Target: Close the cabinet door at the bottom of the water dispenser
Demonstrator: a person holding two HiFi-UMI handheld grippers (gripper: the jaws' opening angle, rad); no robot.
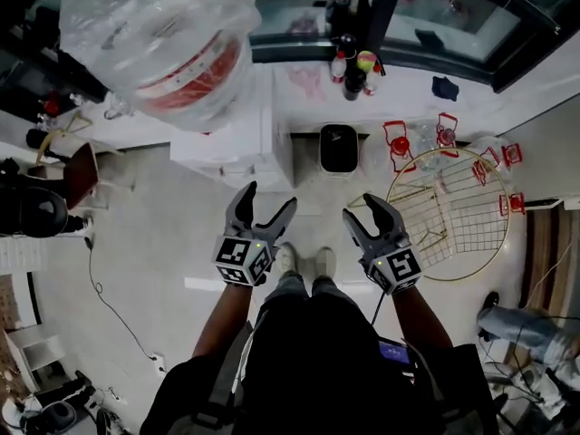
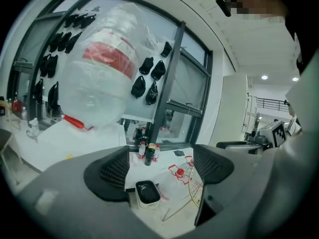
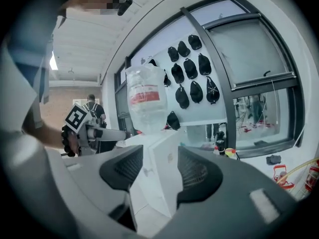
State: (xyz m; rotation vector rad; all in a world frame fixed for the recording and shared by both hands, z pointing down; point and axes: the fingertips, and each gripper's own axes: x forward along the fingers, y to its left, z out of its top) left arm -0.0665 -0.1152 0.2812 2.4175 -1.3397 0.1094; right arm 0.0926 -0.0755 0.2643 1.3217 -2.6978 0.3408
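The white water dispenser (image 1: 243, 145) stands ahead of me, topped by a large water bottle (image 1: 159, 39) in clear plastic wrap with a red band. Its bottom cabinet door does not show from above. My left gripper (image 1: 268, 198) and right gripper (image 1: 361, 208) are held side by side in the air above my shoes, short of the dispenser, both open and empty. In the left gripper view the left gripper (image 2: 159, 168) frames the floor, with the bottle (image 2: 102, 78) up on the left. The right gripper (image 3: 159, 171) looks at the dispenser's white body (image 3: 160, 158) and its bottle (image 3: 145, 98).
A small white bin with a black lid (image 1: 338, 148) sits right of the dispenser. A round gold wire rack (image 1: 449, 211) and red wire frames (image 1: 399, 143) lie at the right. Bottles (image 1: 353, 71) stand by the window. A cable (image 1: 109, 306) trails over the floor at left.
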